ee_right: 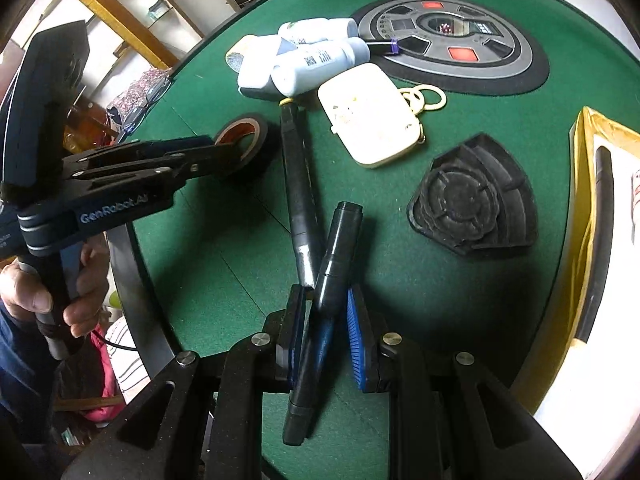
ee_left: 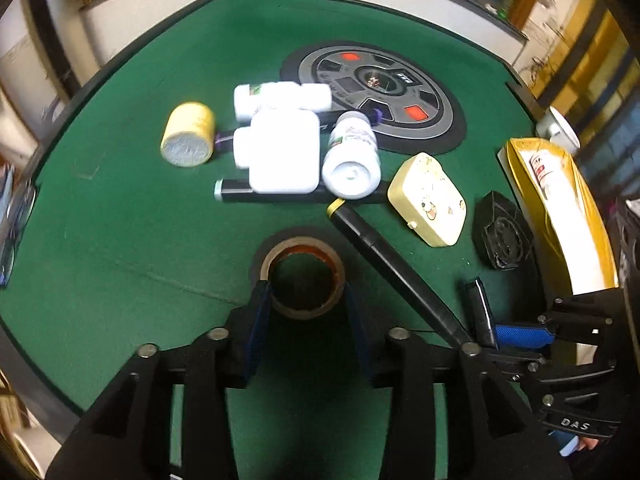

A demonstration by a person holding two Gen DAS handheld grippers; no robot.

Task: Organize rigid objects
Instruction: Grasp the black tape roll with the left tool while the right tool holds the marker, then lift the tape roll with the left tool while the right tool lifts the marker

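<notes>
Left claw astride tape roll, right claw clamped on a marker; both placements at risk.

Left gripper [ee_left: 306, 300] stands released, fingers either side of the tape roll [ee_left: 302, 278], which lies flat on the green table [ee_left: 120, 208] at six o'clock of the white bottle cluster [ee_left: 280, 148]; no pad visibly presses it. Right gripper [ee_right: 324, 332] is clenched on a black marker [ee_right: 320, 320], held skewed and crossing the tip of a longer black pen [ee_right: 298, 184] at its twelve o'clock. Judged risks: the slanted marker may pivot or slip from the pads; a lift may drag the pen beneath; the left fingers, closing on the roll's curved rim, may squirt it toward the bottles. Legible writing: "GenRobot.AI" on the left gripper's body, "DAS" on the right gripper's. Bottle labels unreadable.
</notes>
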